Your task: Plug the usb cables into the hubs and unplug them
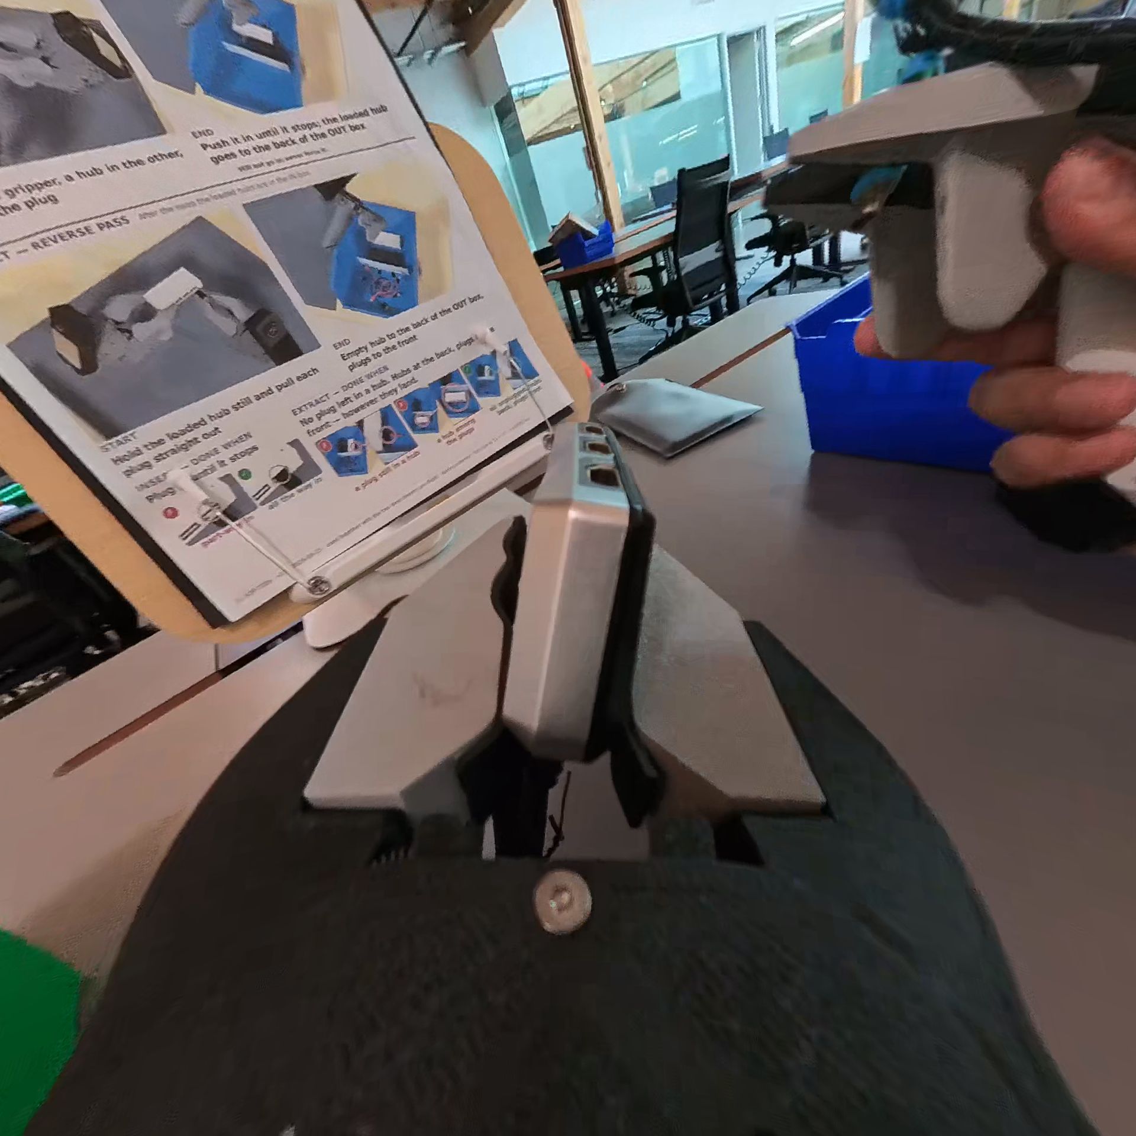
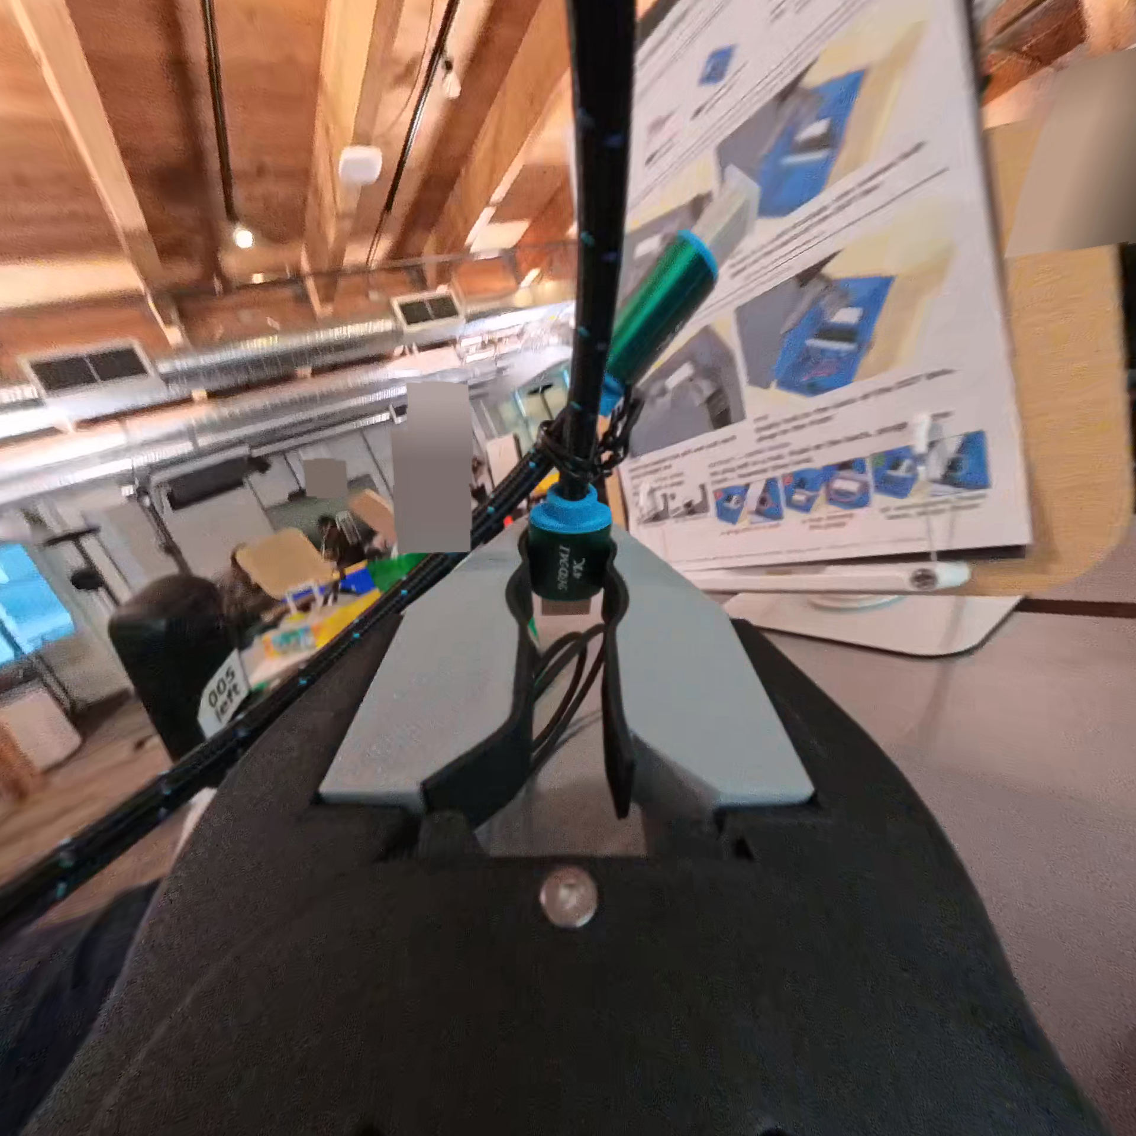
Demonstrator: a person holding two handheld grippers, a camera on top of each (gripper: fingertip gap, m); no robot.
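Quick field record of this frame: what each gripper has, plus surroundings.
left gripper: shut on silver hub, ports facing away
right gripper: shut on green plug, braided cable running up
second plug: dangles tied to cable
behind: instruction sheet on stand
table: blue bin, grey pouch

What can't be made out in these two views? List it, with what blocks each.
1. Silver hub, left wrist view: lower end sunk in the shut left gripper.
2. Blue bin, left wrist view: contents behind its wall and the hand.
3. Green plug, right wrist view: connector tip mostly buried in the right gripper.
4. Braided cable, right wrist view: cut off by the top edge.
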